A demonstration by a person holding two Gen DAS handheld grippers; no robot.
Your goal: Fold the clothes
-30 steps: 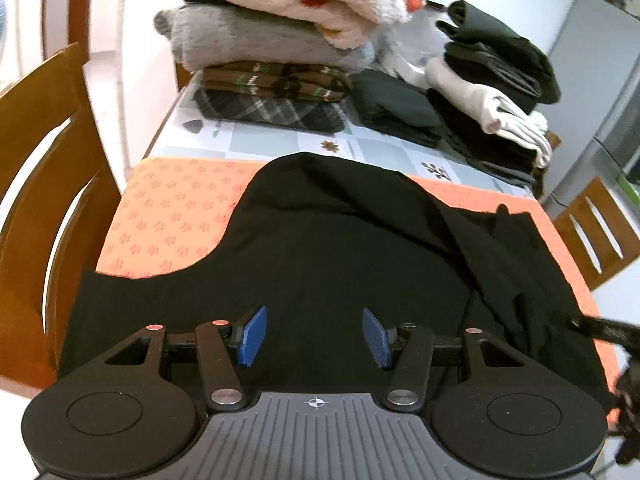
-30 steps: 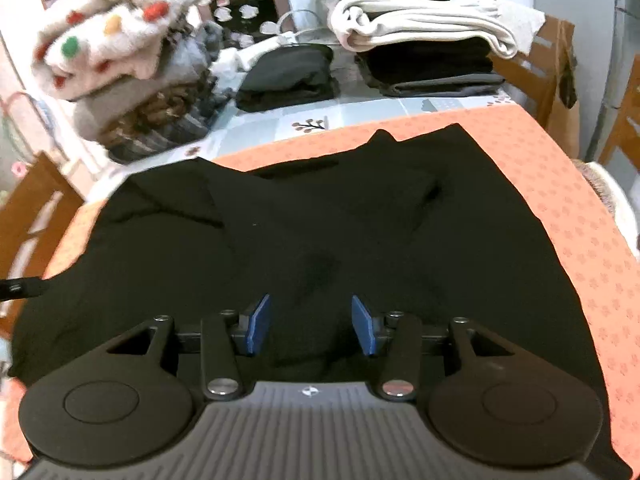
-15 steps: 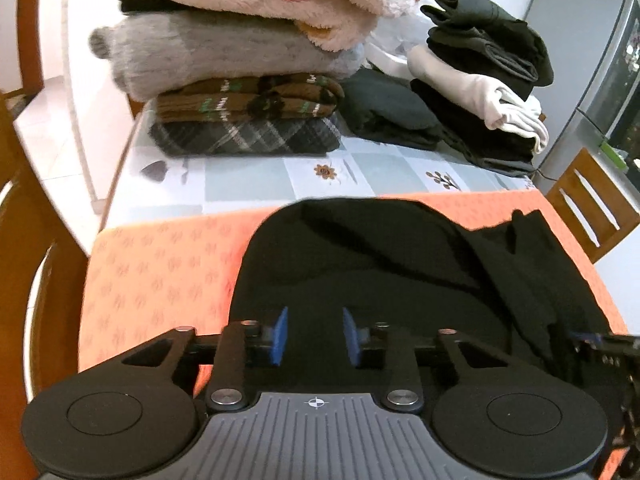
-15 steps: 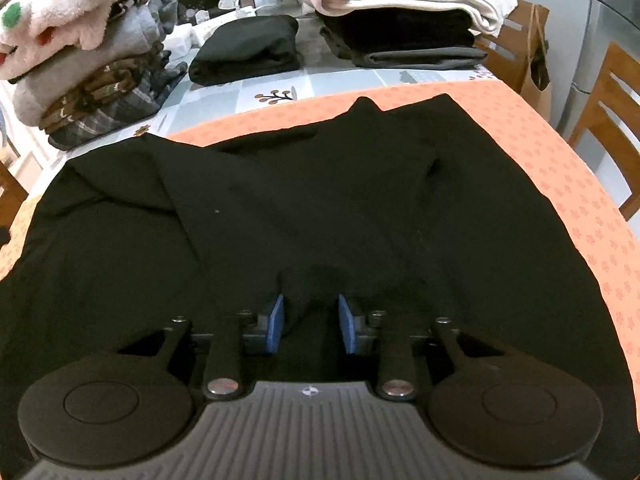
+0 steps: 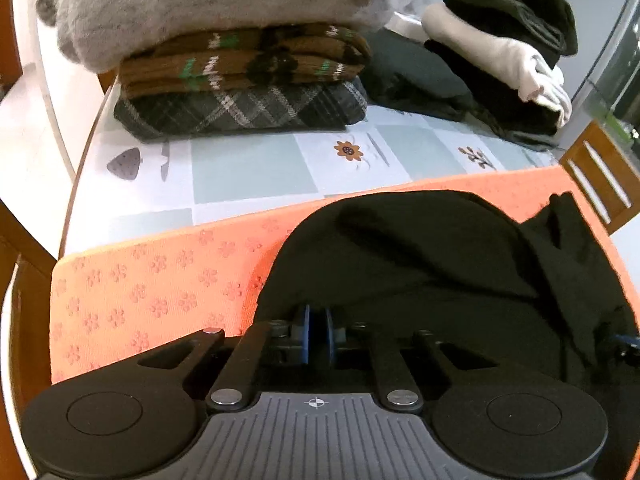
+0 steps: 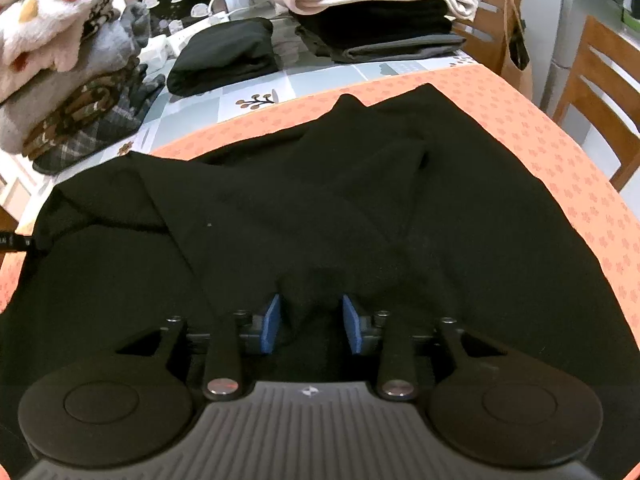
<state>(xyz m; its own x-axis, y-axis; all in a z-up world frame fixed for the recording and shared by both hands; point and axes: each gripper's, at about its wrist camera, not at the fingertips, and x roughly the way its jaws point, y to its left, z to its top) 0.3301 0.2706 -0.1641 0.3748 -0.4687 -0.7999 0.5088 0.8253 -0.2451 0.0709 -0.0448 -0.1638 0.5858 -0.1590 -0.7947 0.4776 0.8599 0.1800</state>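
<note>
A black garment (image 5: 420, 264) lies partly folded on an orange flower-print mat (image 5: 152, 284); it also fills the right wrist view (image 6: 320, 208). My left gripper (image 5: 317, 334) is shut on the garment's near left edge, its blue pads almost together with black cloth between them. My right gripper (image 6: 312, 326) sits at the garment's near edge with a bunch of black cloth between its blue pads (image 6: 272, 322), which stand a little apart. The right gripper's tip shows at the right edge of the left wrist view (image 5: 624, 342).
A stack of folded knitwear (image 5: 240, 80) stands at the far left of the table, a folded black piece (image 6: 224, 56) in the middle and a stack of black and cream clothes (image 6: 380, 12) at the far right. Wooden chairs (image 6: 600, 92) flank the table.
Both grippers have closed in on the garment's near edge. The left one has shut and carried the cloth forward toward the far side. The right pads have narrowed around a bunch of cloth.
</note>
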